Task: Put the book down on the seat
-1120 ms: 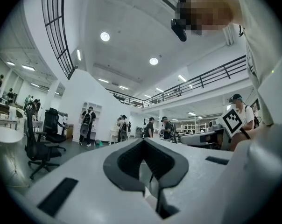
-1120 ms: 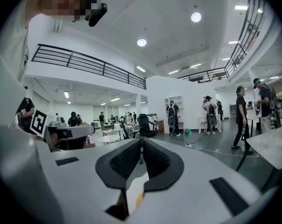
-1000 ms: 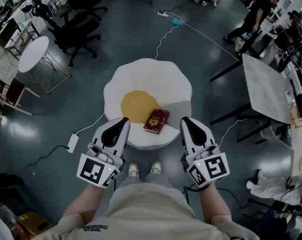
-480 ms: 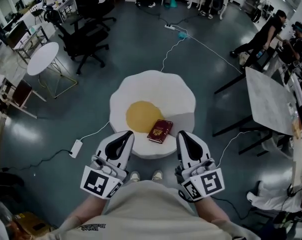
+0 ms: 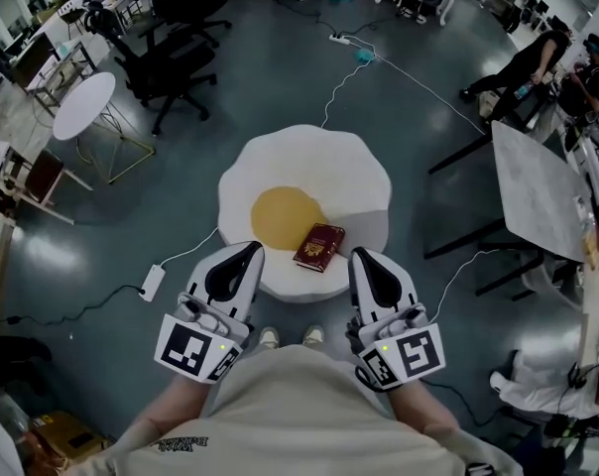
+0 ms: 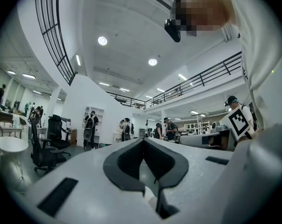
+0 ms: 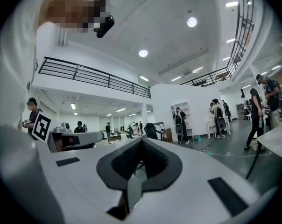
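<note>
A dark red book lies flat on the white egg-shaped seat, at the right edge of its yellow centre, near the seat's front. My left gripper and right gripper hover side by side close to my body, over the seat's near edge, each a little short of the book. Both are shut with nothing between their jaws. In the left gripper view the left gripper points up at the hall; the right gripper does the same in its view. Neither gripper view shows the book.
My shoes stand right before the seat. A power strip and cables lie on the floor at the left. A round white table and office chairs stand at the back left, a grey table at the right.
The head view has shifted slightly and both grippers have drawn back a little toward my body. The book lies in the same spot on the seat.
</note>
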A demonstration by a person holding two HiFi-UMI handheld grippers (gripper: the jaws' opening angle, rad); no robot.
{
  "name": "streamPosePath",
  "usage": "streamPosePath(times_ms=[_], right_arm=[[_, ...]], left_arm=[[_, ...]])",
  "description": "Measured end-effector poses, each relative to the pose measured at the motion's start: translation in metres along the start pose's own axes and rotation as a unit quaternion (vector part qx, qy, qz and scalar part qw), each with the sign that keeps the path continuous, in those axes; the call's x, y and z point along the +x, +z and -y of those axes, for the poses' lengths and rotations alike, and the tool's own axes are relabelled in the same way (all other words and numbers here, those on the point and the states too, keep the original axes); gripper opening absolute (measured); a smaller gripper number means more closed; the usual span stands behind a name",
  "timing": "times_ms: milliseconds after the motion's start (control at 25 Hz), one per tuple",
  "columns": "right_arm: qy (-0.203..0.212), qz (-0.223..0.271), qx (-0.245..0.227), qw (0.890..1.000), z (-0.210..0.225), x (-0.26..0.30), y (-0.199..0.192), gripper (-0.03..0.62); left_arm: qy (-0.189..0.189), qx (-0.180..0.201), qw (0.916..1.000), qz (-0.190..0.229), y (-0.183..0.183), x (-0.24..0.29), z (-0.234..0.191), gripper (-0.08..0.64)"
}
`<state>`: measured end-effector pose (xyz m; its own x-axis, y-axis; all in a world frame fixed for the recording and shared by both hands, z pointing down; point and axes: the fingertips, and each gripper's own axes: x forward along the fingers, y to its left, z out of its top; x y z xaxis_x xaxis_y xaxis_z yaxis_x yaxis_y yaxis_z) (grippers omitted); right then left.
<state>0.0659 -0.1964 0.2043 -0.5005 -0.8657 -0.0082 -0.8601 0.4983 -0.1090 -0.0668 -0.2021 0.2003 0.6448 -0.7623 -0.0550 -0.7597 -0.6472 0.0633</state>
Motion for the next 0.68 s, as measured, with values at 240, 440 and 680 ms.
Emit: streamPosePath(times_ms=[240,440,680], right_arm=[[-0.001,0.007,0.001,1.000,0.006,-0.003,0.008,0.000],[0.010,0.000,-0.029,1.000,-0.002,-0.001,0.010,0.000],[0.025,-0.006,-0.087,0.996,-0.017,0.001,0.009,0.000]], left_arm=[[-0.001,0.001,1.0000,0.009,0.009,0.004,0.007,0.005],[-0.004,0.006,0.9999,0.007,0.010,0.004,0.004,0.005],[-0.002,0.002,1.0000,-0.004,0.004,0.002,0.005,0.005]])
